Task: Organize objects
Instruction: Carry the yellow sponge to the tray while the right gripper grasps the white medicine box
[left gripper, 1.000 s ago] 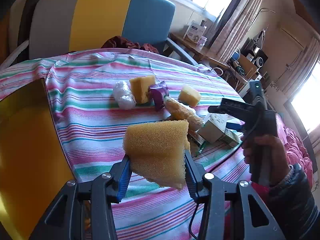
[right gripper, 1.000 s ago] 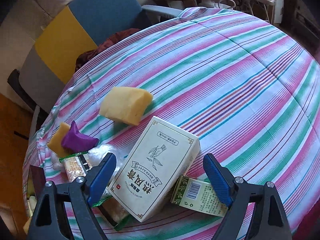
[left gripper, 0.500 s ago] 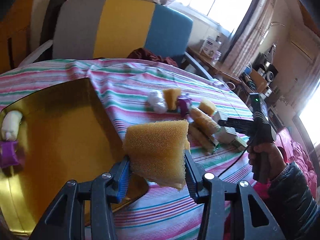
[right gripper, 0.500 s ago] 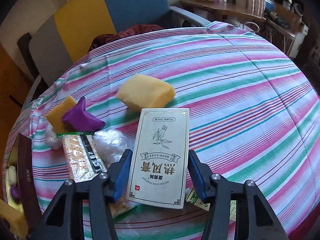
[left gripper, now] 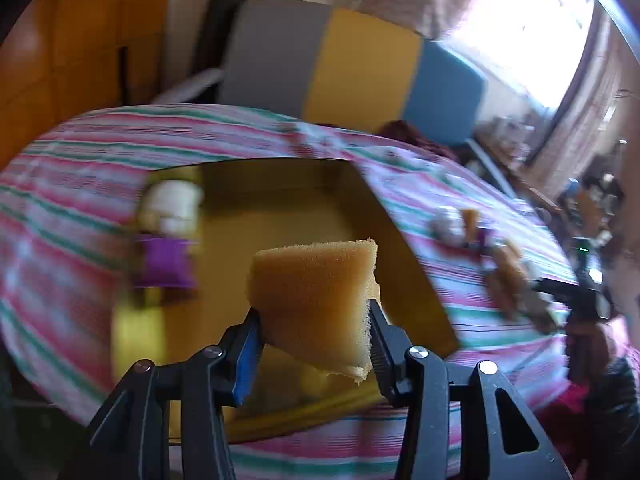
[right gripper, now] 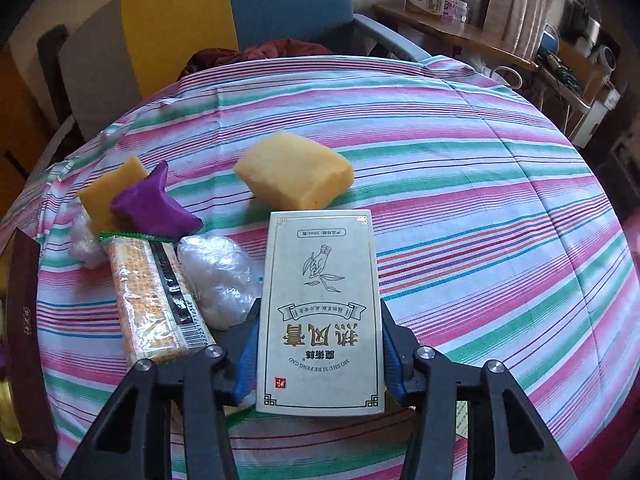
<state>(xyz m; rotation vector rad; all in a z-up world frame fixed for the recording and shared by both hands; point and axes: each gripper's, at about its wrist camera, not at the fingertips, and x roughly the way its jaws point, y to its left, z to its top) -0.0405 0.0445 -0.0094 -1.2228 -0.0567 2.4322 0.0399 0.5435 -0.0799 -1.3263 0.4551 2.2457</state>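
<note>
A round counter [right gripper: 460, 168] under a pink, green and white striped cloth is filling both views, with a grey, yellow and blue chair [right gripper: 248, 12] standing behind it. At the left, a gold-lined box [left gripper: 288, 216] is lying open on the cloth, with a blurred white bundle [left gripper: 172, 204] and a purple pouch [left gripper: 166, 262] sitting along its left side. The left tool [left gripper: 314, 332] is gripping a yellow sponge [left gripper: 316, 288] between its pads and holding it over the box. Further right, the right tool's view is showing a second sponge [right gripper: 110, 192] touching another purple pouch [right gripper: 154, 208], a wrapped snack bar [right gripper: 154, 300], and a crumpled clear plastic wad [right gripper: 222, 276] just beside it. A larger sponge block [right gripper: 296, 174] is lying beyond a pale printed carton [right gripper: 320, 308]. The right tool [right gripper: 318, 354] has just been closing, and its pads are now pressing on both long sides of that carton, which is lying on the cloth.
</note>
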